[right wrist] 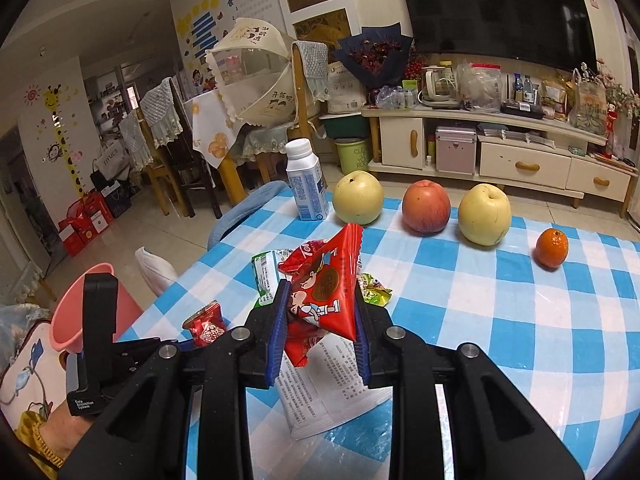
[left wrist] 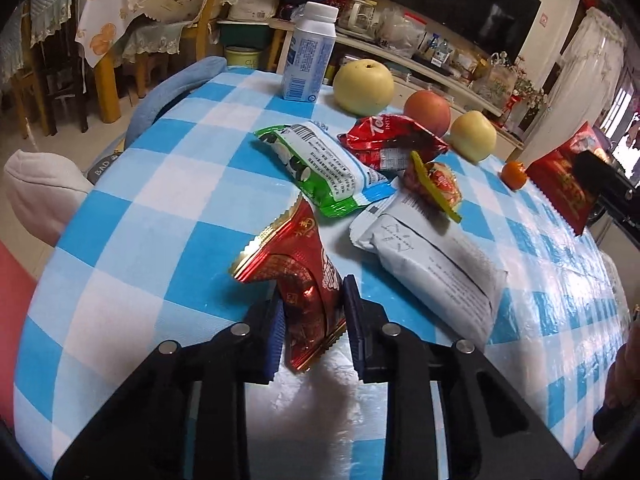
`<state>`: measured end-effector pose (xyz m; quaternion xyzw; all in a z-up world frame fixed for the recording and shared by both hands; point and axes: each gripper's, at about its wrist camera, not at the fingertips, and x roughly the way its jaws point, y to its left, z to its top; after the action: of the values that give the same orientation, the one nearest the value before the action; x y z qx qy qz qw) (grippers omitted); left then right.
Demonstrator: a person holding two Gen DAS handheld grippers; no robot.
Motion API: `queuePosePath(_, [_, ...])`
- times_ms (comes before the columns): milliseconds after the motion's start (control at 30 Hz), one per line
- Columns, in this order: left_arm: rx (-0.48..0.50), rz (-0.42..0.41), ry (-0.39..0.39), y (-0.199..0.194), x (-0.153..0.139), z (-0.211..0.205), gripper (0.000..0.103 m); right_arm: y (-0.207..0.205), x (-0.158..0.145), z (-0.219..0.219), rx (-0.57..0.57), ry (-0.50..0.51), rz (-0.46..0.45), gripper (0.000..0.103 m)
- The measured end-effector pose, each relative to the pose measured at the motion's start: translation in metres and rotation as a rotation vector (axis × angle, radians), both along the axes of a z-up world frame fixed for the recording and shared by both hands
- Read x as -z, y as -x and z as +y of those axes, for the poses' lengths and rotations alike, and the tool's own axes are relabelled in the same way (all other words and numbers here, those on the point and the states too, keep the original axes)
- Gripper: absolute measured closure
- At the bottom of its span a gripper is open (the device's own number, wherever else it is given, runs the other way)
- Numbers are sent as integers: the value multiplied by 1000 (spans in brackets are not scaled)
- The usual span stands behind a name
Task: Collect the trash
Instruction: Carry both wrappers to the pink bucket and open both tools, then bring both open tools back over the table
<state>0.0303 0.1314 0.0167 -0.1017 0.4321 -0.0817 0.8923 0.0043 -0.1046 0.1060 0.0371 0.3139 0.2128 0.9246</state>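
My left gripper (left wrist: 314,304) is shut on a shiny red and gold candy wrapper (left wrist: 298,256) just above the blue checked tablecloth (left wrist: 168,216). Beyond it lie a green and white wrapper (left wrist: 320,168), a red snack wrapper (left wrist: 390,140), a small red and yellow wrapper (left wrist: 436,184) and a grey-white packet (left wrist: 436,264). My right gripper (right wrist: 320,312) is shut on a red cartoon snack wrapper (right wrist: 328,292), held above the grey-white packet (right wrist: 328,392). The left gripper with its candy wrapper (right wrist: 206,326) also shows at the left of the right wrist view.
A white milk bottle (right wrist: 306,184), two yellow pears (right wrist: 358,198) (right wrist: 484,214), a red apple (right wrist: 426,206) and a small orange (right wrist: 552,248) stand along the table's far side. A pink bin (right wrist: 94,300) sits beside the table's left edge. Chairs and a TV cabinet stand behind.
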Motion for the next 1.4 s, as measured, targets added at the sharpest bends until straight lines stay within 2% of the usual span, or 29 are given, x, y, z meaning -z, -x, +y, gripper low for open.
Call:
queuePosePath(233, [-3,-65,58,12,-24,16,75,8,1,17,-26,-10,25,73])
queuePosePath(400, [-52,-138,59,26,-52,44,75,14,-2,40,-67,-65,48,73])
queuePosePath(533, [-141,-195,62,41,-76,86,75,25,-7,74,-125,-107,57,73])
queuePosePath(700, [-276,-229,24,58,-94,146,74,42,-13,143,-244,-150,72,73])
queuePosePath(800, [-388,-233,6,70,-101,189,74,51,-15,191,-322,-151,77,73])
queuePosePath(967, [-566,-227,18,93,-105,258,74,59,-14,264,-426,-123,88,73])
queuePosePath(1167, [-668,-205,33,105,-102,293,74,58,-3,331,-494,-115,127,69])
queuePosePath(1233, [-694,-190,-4,105,-102,296,64,57,5,343,-487,-87,154,62])
queuePosePath(1267, [-706,-185,-14,105,-101,297,51,57,9,344,-482,-93,169,59])
queuePosePath(1300, [-724,-177,-22,107,-100,299,42,57,11,342,-470,-97,172,53])
queuePosePath(1400, [-737,-184,-22,110,-103,299,31,64,13,329,-412,-77,145,32])
